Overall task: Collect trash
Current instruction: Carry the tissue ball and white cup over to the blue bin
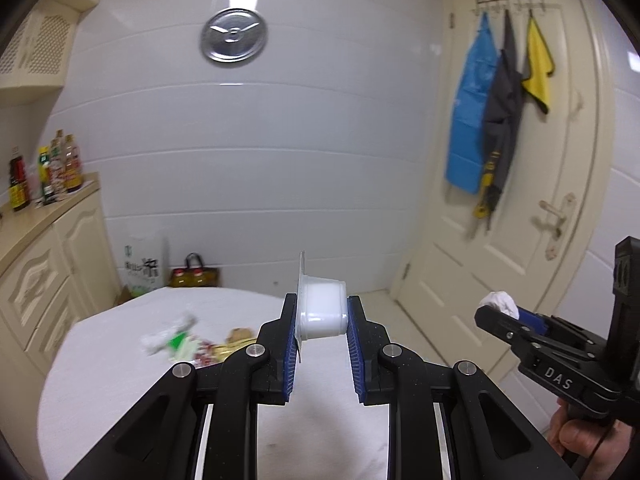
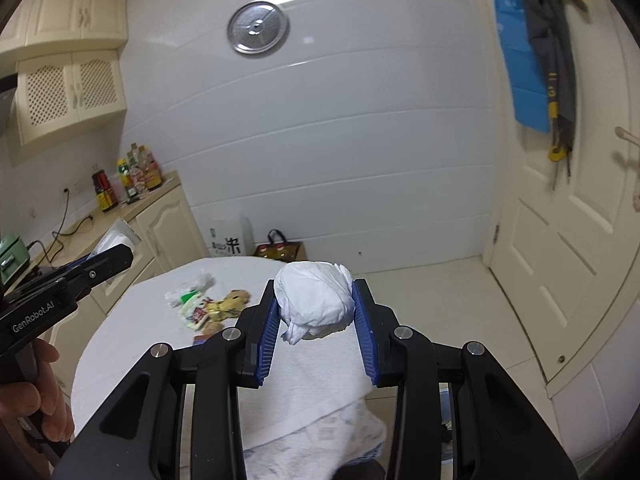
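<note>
Left tool [image 1: 322, 334]: clenched on 1 white plastic cup [image 1: 323, 312], held sideways between the blue pads, foil rim against the left pad, above the desk [image 1: 120, 380]
Right tool [image 2: 316, 312]: clenched on 1 crumpled white tissue wad [image 2: 314, 300], held above the desk's near edge
Desk, round, white cloth: 1 loose heap of wrappers [image 2: 208, 308] near its far side, well apart from both tools
Background: bottles [image 1: 44, 172] on the side counter; cloths hung on the door [image 1: 560, 240]
</note>
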Tool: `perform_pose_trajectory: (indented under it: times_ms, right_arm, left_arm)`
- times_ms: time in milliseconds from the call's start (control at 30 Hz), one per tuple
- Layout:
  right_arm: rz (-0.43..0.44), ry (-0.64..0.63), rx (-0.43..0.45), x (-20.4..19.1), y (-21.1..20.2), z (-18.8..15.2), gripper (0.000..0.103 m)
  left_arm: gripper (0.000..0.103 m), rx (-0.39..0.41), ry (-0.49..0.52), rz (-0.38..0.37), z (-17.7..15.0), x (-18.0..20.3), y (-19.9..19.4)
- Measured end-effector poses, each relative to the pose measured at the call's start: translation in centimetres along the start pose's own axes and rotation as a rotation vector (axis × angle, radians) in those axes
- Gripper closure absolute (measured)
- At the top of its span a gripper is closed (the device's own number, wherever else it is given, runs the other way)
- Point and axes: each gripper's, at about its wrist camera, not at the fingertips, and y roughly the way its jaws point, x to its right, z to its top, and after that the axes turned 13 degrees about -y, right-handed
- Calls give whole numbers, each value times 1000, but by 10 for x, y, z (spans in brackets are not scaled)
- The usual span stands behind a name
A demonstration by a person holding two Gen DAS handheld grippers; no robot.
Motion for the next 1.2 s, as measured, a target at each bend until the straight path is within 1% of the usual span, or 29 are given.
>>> perform_pose_trajectory:
  times_ms: [133, 167, 333, 500, 600, 667, 767, 867, 933, 1200]
  right_arm:
    - [-57, 40, 4, 34, -14, -8, 67]
    - [-72, 48, 4, 42, -18, -11, 67]
    - [-141, 93, -4, 81, -30, -22, 67]
    - [-209, 157, -44, 128, -33, -45, 67]
    - [-239, 200, -91, 157, -24, -66, 67]
    - [-248, 239, -132, 176, -14, -85, 67]
    - [-250, 283, -178, 195, -1, -107, 67]
    - [-244, 326, -235, 212, 21, -130, 67]
    - [-236, 347, -260, 221, 31, -140, 67]
    - [-193, 418, -357, 245, 81, -180, 67]
  left_arm:
    - [84, -19, 28, -61, -1, 21, 16]
    - [84, -28, 32, -76, 4, 23, 25]
    - [84, -77, 63, -149, 8, 44, 54]
    - [84, -181, 97, -210, 5, 67, 99]
    - [84, -256, 118, -234, -4, 79, 129]
    - [84, -297, 130, -240, -4, 85, 147]
    - [84, -358, 146, -243, -12, 94, 177]
    - [84, -414, 151, -237, -17, 98, 206]
    - [84, -451, 147, -232, -15, 106, 227]
    - [84, -595, 151, -208, -32, 119, 305]
